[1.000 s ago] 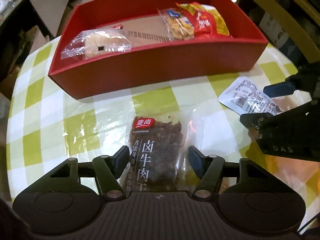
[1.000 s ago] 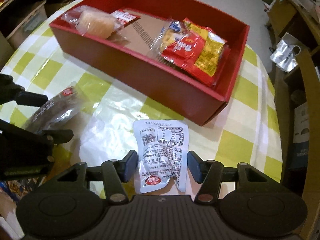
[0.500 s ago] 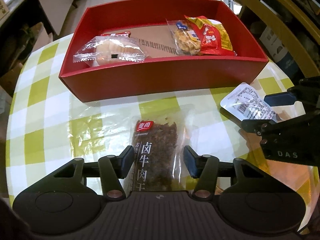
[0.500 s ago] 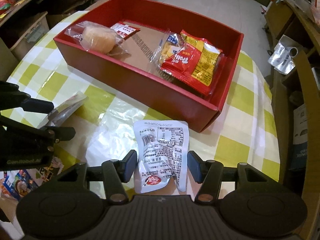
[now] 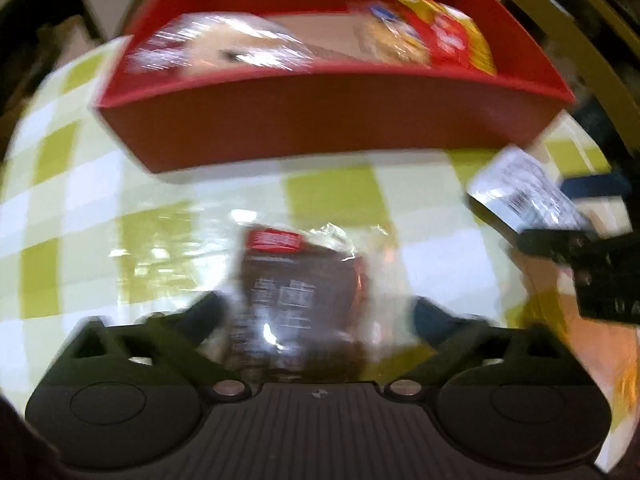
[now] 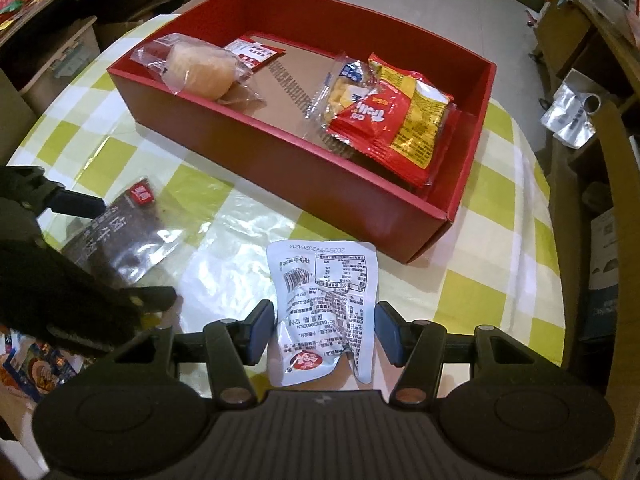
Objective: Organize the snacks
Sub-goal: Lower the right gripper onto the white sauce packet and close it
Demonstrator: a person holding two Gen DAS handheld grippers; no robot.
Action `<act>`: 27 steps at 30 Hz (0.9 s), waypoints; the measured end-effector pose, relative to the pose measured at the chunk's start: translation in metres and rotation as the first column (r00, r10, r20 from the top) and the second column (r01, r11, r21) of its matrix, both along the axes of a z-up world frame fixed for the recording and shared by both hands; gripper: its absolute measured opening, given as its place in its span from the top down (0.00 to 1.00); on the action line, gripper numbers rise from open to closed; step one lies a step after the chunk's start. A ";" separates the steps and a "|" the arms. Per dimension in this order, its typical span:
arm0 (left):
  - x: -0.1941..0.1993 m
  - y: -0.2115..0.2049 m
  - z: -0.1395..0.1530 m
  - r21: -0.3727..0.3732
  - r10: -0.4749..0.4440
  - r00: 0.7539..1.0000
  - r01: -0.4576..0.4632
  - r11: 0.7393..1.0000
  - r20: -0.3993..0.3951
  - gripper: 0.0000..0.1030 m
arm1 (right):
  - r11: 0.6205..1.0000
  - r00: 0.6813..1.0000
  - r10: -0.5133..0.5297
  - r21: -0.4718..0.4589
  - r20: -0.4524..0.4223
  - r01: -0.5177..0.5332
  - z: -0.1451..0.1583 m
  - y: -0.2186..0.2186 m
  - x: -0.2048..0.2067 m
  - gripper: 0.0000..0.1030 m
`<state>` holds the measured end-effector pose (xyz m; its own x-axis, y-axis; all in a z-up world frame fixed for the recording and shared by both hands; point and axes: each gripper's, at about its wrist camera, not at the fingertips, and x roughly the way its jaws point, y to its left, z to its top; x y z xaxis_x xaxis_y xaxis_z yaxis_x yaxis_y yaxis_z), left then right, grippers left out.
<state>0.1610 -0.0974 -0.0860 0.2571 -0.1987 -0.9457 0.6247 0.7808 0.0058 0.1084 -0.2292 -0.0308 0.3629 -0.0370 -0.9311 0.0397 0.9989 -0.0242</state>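
**Left tongs spring wide over the beef packet, right tongs straddle the white pouch**

Starting at the left of the right wrist view: the left tongs (image 6: 116, 248) come in at nine o'clock, black fingers (image 6: 78, 202) spread either side of the dark brown clear-plastic jerky packet with a red label (image 6: 120, 236). The packet lies flat on the table with the green-and-white checked plastic cloth (image 6: 520, 184), its red label end pointing to one o'clock, toward the box. The left wrist view is badly blurred, but it shows the same packet (image 5: 296, 292) at six o'clock between the left tongs (image 5: 316, 316), whose jaws have just been opening. They stand wide, with a gap on each side, so nothing is gripped.

Moving to the centre: the white crinkled foil pouch with black print (image 6: 324, 312) lies on the cloth at six o'clock, between the blue pads (image 6: 260, 332) of the right tongs (image 6: 324, 334). The jaws are part open; whether the pads touch the pouch's edges I cannot tell.

Up at twelve o'clock sits the red rectangular cardboard box (image 6: 360, 196). Its left end holds a pale round cake in clear wrap (image 6: 204, 70) with a small red sachet (image 6: 254, 52) just behind it. Its right end holds a clear bag of yellow crackers (image 6: 344, 88) under a stack of red-and-yellow snack bags (image 6: 396, 120). Bare brown cardboard shows between the two groups.

At far right, off the table, a silver foil bag (image 6: 568, 116) rests at two o'clock.
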 end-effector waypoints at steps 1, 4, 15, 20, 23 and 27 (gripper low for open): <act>-0.004 -0.001 0.000 0.002 0.002 1.000 -0.002 1.000 0.018 0.00 | 1.000 1.000 0.000 -0.002 -0.002 0.000 0.000 0.000 0.000 0.37; 0.000 0.001 0.002 -0.002 0.008 1.000 -0.008 1.000 -0.003 0.04 | 1.000 1.000 -0.005 -0.002 0.002 0.005 0.001 -0.001 0.001 0.37; 0.013 0.011 0.030 -0.076 0.075 0.996 -0.078 0.994 -0.046 0.27 | 1.000 0.999 -0.010 0.001 0.033 0.010 0.010 -0.001 0.000 0.37; 0.005 0.003 0.047 -0.071 0.059 0.998 -0.056 0.996 0.039 0.28 | 0.999 0.998 -0.035 0.025 0.059 0.034 0.022 -0.006 0.001 0.55; 0.007 -0.002 0.052 -0.090 0.051 0.998 -0.049 0.995 0.023 0.58 | 0.999 0.997 -0.046 0.023 0.065 0.045 0.025 -0.008 0.002 0.56; 0.005 -0.004 0.051 -0.079 0.049 0.998 -0.047 0.996 0.033 0.55 | 0.998 0.997 -0.057 0.030 0.050 0.056 0.016 -0.010 0.003 0.56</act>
